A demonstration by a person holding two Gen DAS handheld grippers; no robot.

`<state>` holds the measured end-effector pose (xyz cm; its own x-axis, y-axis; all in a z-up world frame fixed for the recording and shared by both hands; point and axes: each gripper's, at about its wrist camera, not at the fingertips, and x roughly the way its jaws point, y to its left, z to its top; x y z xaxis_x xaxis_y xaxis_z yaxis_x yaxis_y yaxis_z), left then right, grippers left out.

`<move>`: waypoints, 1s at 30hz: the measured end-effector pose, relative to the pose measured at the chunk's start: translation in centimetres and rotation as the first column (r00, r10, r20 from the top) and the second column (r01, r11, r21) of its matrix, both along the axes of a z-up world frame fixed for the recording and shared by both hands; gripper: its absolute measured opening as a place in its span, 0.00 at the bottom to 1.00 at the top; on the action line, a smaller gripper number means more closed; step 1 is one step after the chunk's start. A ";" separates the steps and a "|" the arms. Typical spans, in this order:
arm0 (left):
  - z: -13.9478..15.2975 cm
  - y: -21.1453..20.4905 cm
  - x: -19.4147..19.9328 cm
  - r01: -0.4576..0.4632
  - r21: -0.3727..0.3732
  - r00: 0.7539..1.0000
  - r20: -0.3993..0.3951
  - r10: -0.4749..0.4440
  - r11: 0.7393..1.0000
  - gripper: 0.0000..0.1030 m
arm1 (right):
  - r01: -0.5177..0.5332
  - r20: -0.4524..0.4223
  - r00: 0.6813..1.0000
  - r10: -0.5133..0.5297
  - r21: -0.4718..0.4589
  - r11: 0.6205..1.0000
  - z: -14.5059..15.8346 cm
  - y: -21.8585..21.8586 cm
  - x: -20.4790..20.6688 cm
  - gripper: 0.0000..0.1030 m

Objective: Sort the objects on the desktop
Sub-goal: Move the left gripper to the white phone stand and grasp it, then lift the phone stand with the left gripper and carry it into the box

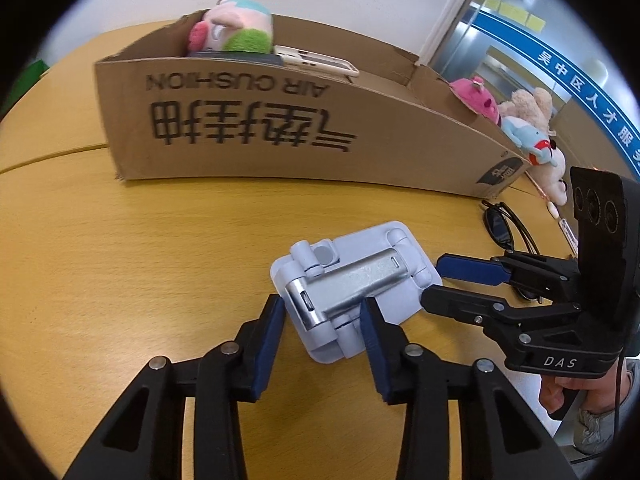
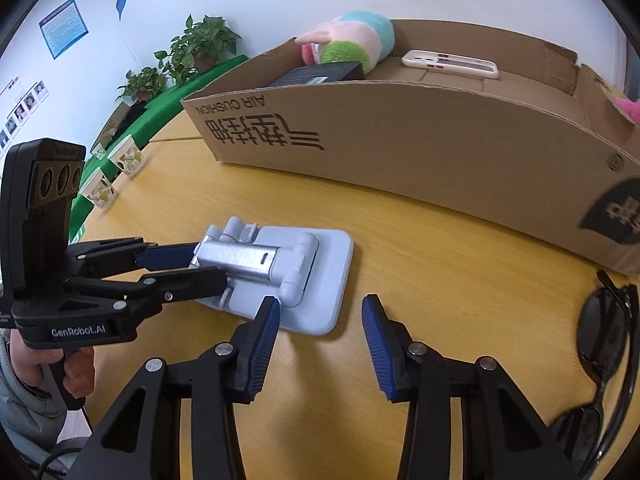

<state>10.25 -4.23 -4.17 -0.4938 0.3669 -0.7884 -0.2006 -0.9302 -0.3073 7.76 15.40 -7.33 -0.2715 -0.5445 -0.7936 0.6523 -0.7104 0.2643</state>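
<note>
Mid-pickup of the phone stand [image 1: 352, 284]: left gripper [image 1: 322, 318] spread around its near end, right gripper [image 2: 320, 316] spread, empty beside it (box [image 1: 280, 120] ahead); next, clench and lift.

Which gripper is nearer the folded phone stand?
Left. The left gripper straddles one end of the phone stand, jaws open; the right gripper waits open just off its side edge.

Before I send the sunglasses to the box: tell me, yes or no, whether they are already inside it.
No. The sunglasses lie on the table outside the box.
</note>
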 end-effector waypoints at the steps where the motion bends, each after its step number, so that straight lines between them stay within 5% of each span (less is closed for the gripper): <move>1: 0.0 0.5 -0.2 0.014 0.000 1.000 -0.001 -0.014 1.000 0.37 | 0.007 0.000 1.000 -0.007 0.002 1.000 0.0 0.5 0.0 0.40; 9: 0.1 4.0 -1.4 0.113 -0.034 0.994 0.004 -0.113 0.993 0.37 | 0.073 -0.003 0.997 -0.074 -0.016 0.997 0.0 3.1 -0.3 0.44; 30: 1.8 4.6 -1.6 0.092 -0.023 0.995 -0.041 -0.092 0.996 0.36 | 0.137 -0.052 0.989 -0.141 -0.077 0.988 0.5 4.7 0.4 0.31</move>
<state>8.65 0.35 -2.35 -0.4913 0.3955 -0.7760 -0.2979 -0.9135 -0.2770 8.15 20.14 -6.79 -0.3928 -0.5541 -0.7340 0.5639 -0.7756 0.2837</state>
